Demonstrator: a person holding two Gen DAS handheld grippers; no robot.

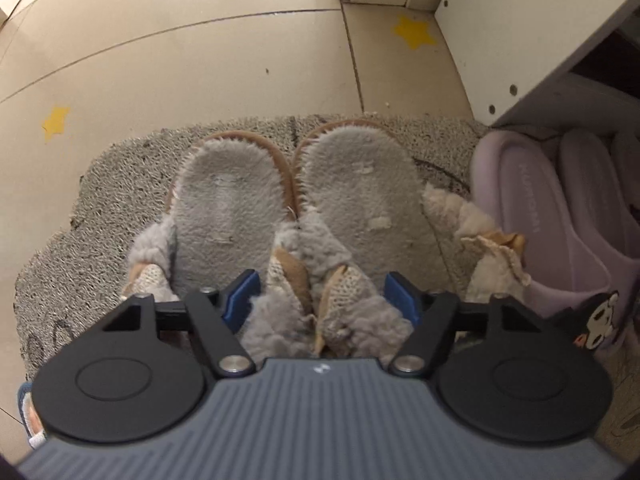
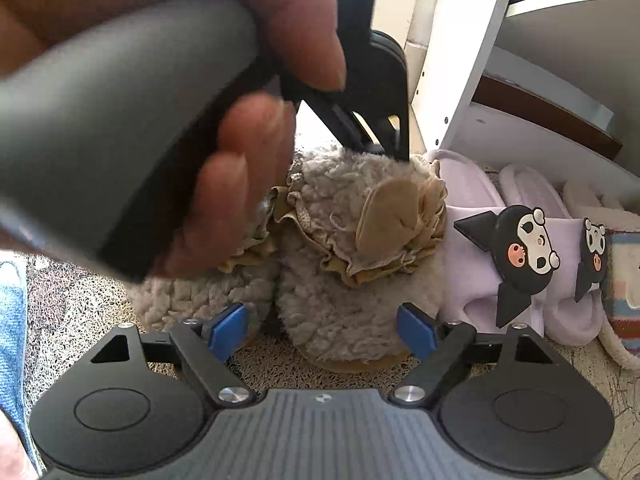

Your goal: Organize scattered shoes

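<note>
Two fuzzy grey slippers with tan trim lie side by side on a grey mat (image 1: 100,184), the left one (image 1: 228,196) and the right one (image 1: 360,184). My left gripper (image 1: 320,300) is open, its blue pads straddling the fluffy uppers where the two slippers meet. In the right wrist view the same pair shows toe-on (image 2: 344,248). My right gripper (image 2: 322,330) is open just in front of the nearer slipper's toe, touching nothing. The hand holding the left gripper (image 2: 248,128) hides the other slipper's upper.
A pair of lilac slides with cartoon charms (image 1: 560,216) (image 2: 520,256) lies to the right of the fuzzy pair. A striped slipper (image 2: 620,280) lies further right. A white shoe rack (image 1: 532,40) (image 2: 560,92) stands behind. Beige tiled floor with yellow star stickers (image 1: 414,32) lies beyond the mat.
</note>
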